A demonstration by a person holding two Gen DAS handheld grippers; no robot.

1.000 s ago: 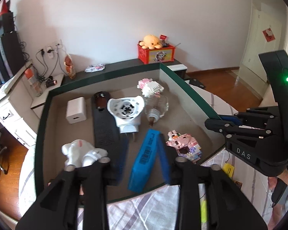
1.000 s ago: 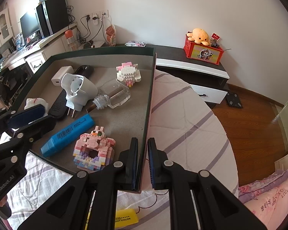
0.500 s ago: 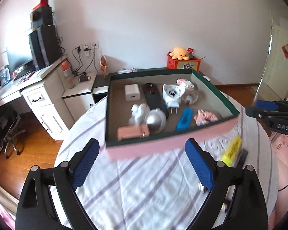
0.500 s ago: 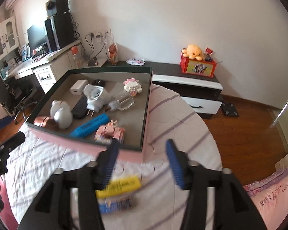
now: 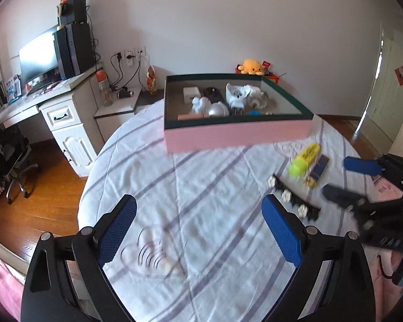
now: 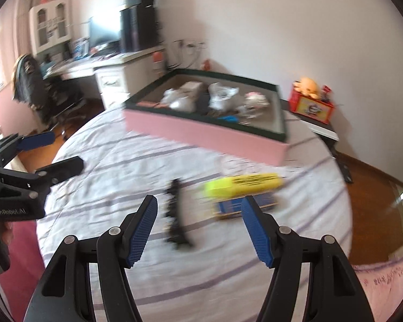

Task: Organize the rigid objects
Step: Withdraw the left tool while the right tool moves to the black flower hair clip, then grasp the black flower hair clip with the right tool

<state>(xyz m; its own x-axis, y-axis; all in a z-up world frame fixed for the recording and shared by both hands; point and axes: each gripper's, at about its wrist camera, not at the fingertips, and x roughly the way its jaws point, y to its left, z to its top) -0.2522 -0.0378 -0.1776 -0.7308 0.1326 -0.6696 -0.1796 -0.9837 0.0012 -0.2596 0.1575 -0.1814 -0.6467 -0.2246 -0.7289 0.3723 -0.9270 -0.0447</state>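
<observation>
Item: yellow oblong plastic highlighter-like block (image 6: 241,186), laid on the white striped bedcover (image 5: 201,201), its long axis running left to right in the right wrist view. It is seen resting partly over a flat dark blue card or packet (image 6: 244,205); whether the two touch cannot be told through the blur. To its left a black toothed strip with white rollers (image 5: 292,198) lies nearly end-on to the right gripper (image 6: 198,230).

Relation for the coming move: the yellow block is judged to lie ahead and slightly right of the right gripper, which is the nearer; the left gripper (image 5: 198,230) stands further left over bare bedcover.

Grippers: the right one is released, nothing between its blue pads. The left one is opening, likewise empty.

Beyond: a shallow pink-sided, dark-green-rimmed cardboard box (image 5: 236,134) at the far side of the bed, already holding white, blue and dark small objects, their identities hard to make out.

Hidden: the card's markings are smeared by motion.
</observation>
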